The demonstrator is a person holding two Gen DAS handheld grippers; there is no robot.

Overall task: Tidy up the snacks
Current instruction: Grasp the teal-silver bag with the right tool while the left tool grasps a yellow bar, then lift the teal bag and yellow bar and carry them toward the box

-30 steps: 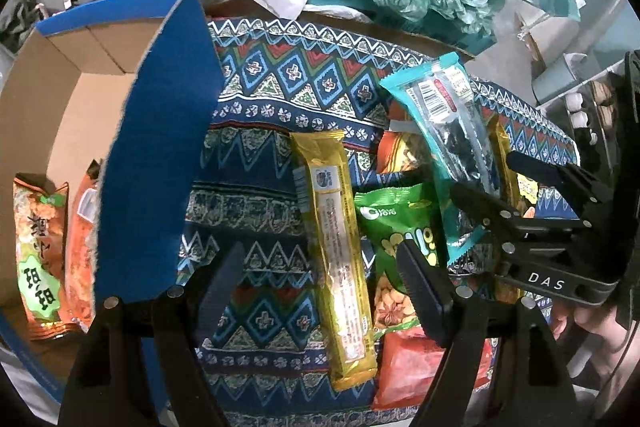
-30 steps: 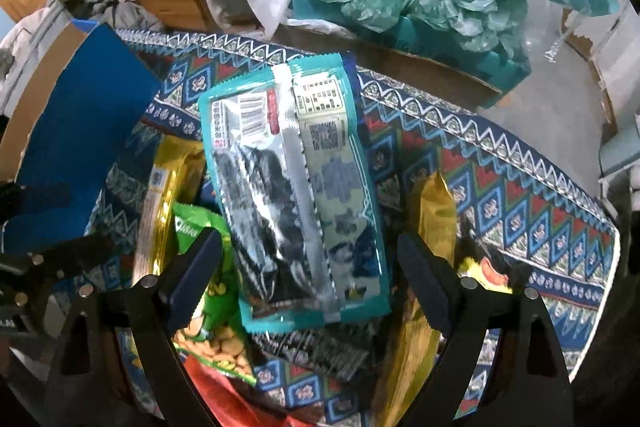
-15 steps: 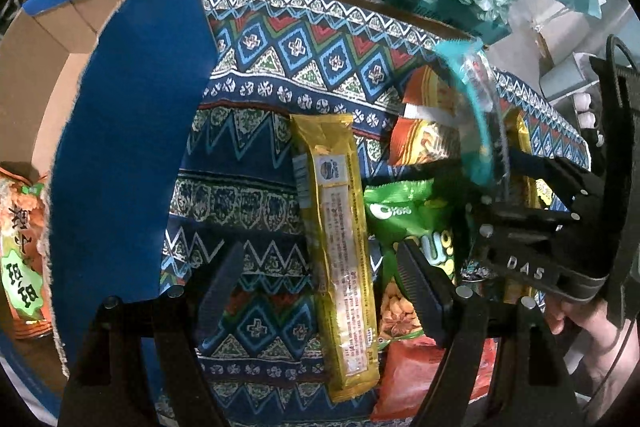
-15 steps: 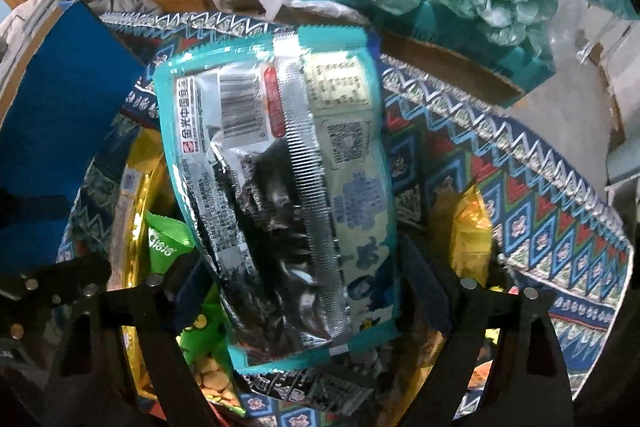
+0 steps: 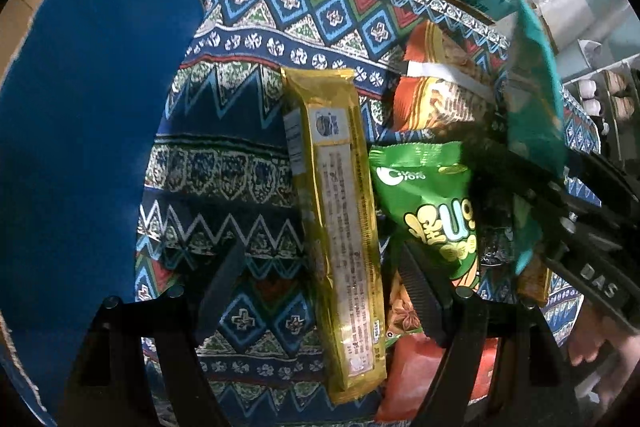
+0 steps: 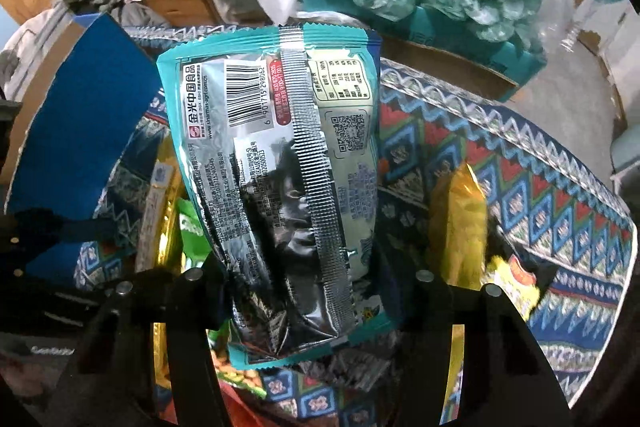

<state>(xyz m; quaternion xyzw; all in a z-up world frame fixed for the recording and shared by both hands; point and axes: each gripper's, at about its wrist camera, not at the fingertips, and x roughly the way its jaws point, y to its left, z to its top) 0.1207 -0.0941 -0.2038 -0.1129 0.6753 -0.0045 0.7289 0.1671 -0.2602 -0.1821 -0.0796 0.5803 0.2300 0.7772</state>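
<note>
The right gripper [image 6: 304, 283] is clamped on the lower part of a teal-edged, silver-backed foil snack pouch [image 6: 280, 163], barcode side facing the camera. The pouch stands nearly upright, lifted clear of the blue patterned tablecloth [image 6: 540, 195]. From the left wrist view the same pouch [image 5: 536, 115] appears edge-on, to the right of the tablecloth's snack pile.

The left gripper [image 5: 320, 291] hangs with its jaws spread wide, holding nothing, above a long gold foil-wrapped biscuit pack [image 5: 336, 227] that lies flat on the tablecloth.

Just right of the gold pack lies a green snack bag with yellow lettering [image 5: 432, 199]. Beyond the green bag rests an orange striped snack packet [image 5: 432, 91]. Nearer than the green bag, a red packet [image 5: 420, 371] lies partly under the left gripper's finger.

A blue cardboard box flap [image 5: 88, 131] stands at the tablecloth's left edge.

A crumpled yellow foil bag [image 6: 456, 223] sits on the tablecloth to the right of the held pouch.
</note>
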